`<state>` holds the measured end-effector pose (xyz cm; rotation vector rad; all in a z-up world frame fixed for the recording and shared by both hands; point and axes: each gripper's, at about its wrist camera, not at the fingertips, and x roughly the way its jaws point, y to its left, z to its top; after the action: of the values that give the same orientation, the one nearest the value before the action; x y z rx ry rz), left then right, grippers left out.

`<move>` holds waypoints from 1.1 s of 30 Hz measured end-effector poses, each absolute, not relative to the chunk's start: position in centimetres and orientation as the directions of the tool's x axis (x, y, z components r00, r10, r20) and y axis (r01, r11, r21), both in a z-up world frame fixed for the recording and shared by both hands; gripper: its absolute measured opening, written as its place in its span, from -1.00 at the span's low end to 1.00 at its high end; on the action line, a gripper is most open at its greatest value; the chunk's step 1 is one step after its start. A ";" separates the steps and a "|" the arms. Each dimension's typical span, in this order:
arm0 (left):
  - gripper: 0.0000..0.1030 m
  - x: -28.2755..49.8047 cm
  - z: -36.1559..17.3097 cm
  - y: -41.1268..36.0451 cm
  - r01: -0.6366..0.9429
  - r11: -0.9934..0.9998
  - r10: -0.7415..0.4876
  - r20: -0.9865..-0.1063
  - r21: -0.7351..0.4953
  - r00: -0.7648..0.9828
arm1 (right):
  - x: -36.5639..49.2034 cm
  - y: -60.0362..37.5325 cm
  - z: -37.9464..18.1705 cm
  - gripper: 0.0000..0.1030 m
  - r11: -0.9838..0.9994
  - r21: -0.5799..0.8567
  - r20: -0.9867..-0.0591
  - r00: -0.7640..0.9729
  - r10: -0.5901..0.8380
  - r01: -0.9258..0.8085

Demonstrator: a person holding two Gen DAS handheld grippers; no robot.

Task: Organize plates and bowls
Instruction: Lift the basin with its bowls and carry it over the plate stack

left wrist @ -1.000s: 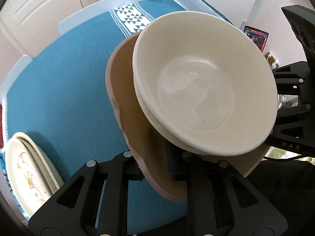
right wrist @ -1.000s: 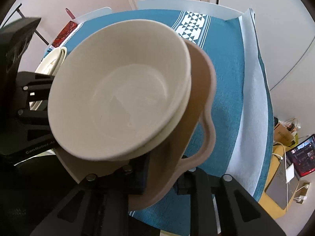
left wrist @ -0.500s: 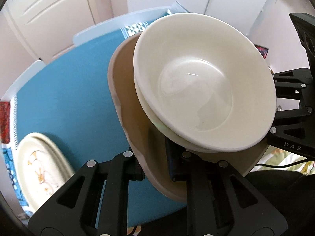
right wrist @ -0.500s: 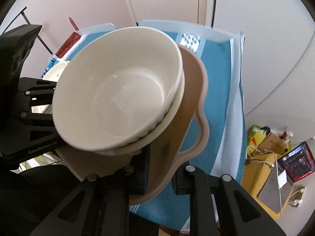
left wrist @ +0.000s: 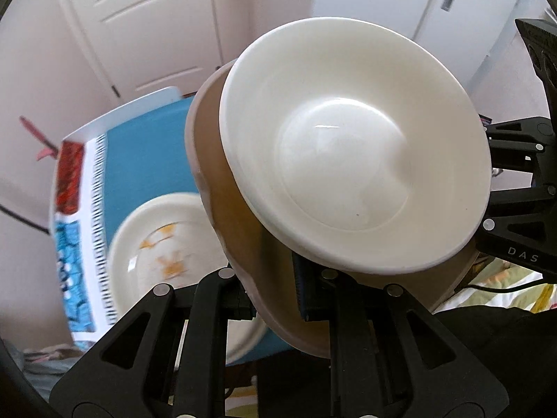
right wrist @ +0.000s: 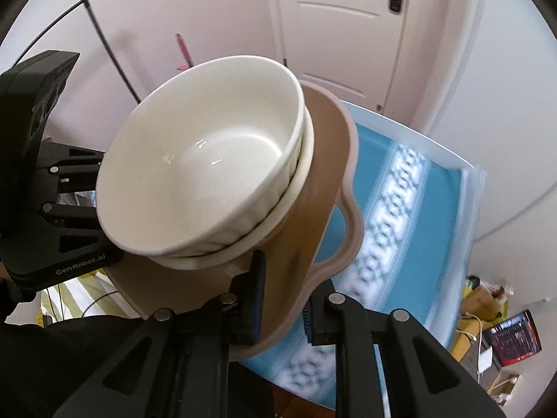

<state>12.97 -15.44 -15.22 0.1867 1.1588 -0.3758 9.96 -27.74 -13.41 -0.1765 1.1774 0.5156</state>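
Both grippers, left [left wrist: 275, 296] and right [right wrist: 282, 310], clamp the brown plate [left wrist: 243, 230] carrying stacked bowls [left wrist: 351, 146]; patterned plate [left wrist: 163, 244] sits below-left, nearer left.

Left claw [left wrist: 275, 299] matte black, silver screws, blue pads, right claw [right wrist: 282, 313] alike

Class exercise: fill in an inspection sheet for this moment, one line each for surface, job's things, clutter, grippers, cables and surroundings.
Surface: table under a blue cloth with patterned bands.
Job's things: white bowl nested in a second bowl, both on a tan plate held in the air; cream plates on the table.
Clutter: red item at the table edge.
Grippers: left gripper and right gripper each clamp the tan plate's rim.
Cables: white cables on the floor.
Surroundings: white door; screen.
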 end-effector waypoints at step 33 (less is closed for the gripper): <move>-0.76 12.8 -24.0 -0.2 0.443 0.894 -0.185 -0.956 -0.066 0.230 | 8.9 -11.9 -21.7 -0.67 0.919 0.191 -0.937 0.214 0.275 -0.345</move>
<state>12.80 -0.18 -24.04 0.2385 1.2693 -0.4374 8.86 -11.87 -21.75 -0.0634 1.2855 0.4308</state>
